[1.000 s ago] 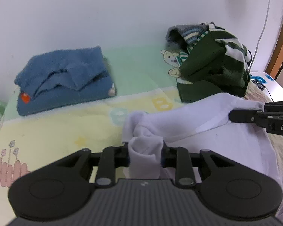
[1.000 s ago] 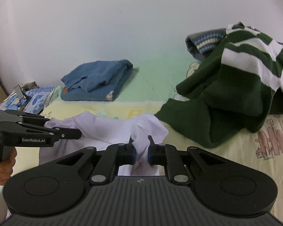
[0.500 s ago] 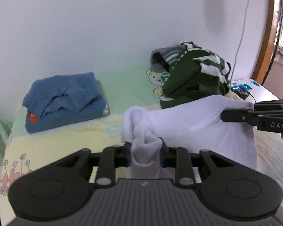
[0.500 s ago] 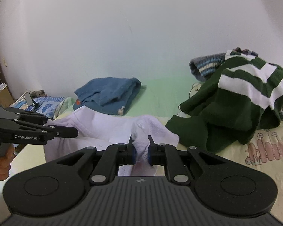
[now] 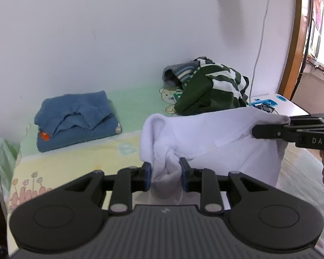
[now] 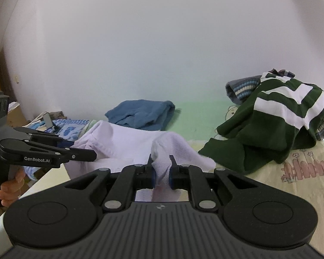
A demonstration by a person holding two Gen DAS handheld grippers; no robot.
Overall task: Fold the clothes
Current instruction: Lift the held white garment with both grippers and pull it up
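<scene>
A pale lilac-white garment (image 5: 216,129) (image 6: 127,138) hangs stretched between both grippers, lifted off the bed. My left gripper (image 5: 165,172) is shut on a bunched corner of it. My right gripper (image 6: 161,172) is shut on the opposite corner. Each gripper shows in the other's view: the right gripper (image 5: 254,131) at the right edge, the left gripper (image 6: 92,155) at the left with a hand below it. The garment's lower part is hidden behind the gripper bodies.
A folded blue garment (image 5: 75,118) (image 6: 142,116) lies on the bed by the wall. A heap with a dark green, white-striped sweater (image 5: 211,90) (image 6: 276,116) sits at the back right. The bed sheet (image 5: 60,164) is pastel yellow and green. A white side table (image 5: 291,105) stands beyond.
Both grippers have risen and drawn back from the bed, lifting the pale garment so it hangs higher between them. Both grips have held.
</scene>
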